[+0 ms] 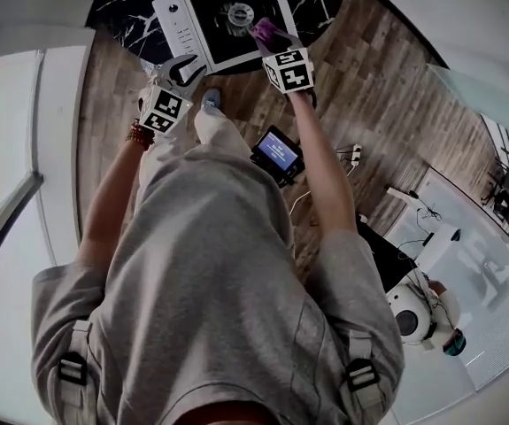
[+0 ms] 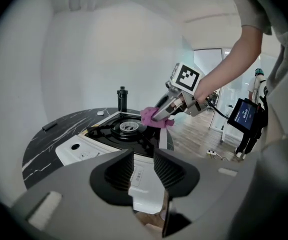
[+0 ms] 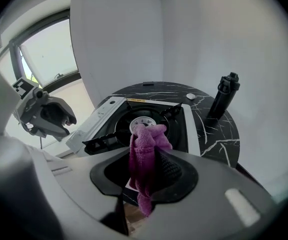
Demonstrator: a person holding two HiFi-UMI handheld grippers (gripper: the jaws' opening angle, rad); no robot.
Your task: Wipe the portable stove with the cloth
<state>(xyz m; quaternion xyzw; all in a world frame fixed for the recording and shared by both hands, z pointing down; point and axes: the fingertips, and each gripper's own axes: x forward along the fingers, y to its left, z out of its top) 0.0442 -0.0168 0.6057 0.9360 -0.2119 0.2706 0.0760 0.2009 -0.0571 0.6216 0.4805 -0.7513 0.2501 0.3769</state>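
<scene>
The portable stove [image 1: 179,25] is white with a black top and a round burner [image 1: 236,13], and it sits on a black marble table [image 1: 126,7]. My right gripper [image 1: 267,35] is shut on a purple cloth [image 1: 269,32] and hangs over the stove's near right corner. In the right gripper view the cloth [image 3: 145,154] is bunched between the jaws and dangles below them, above the stove [image 3: 103,119]. My left gripper [image 2: 144,166] is open with nothing between its jaws, just short of the stove's front control panel [image 2: 83,151]. The cloth [image 2: 151,116] hovers beside the burner.
A black bottle [image 3: 224,96] stands on the table behind the stove, with a small white object [image 3: 190,96] near it. On the wood floor are a device with a lit blue screen [image 1: 278,153], a power strip [image 1: 356,153] and a white machine [image 1: 422,308].
</scene>
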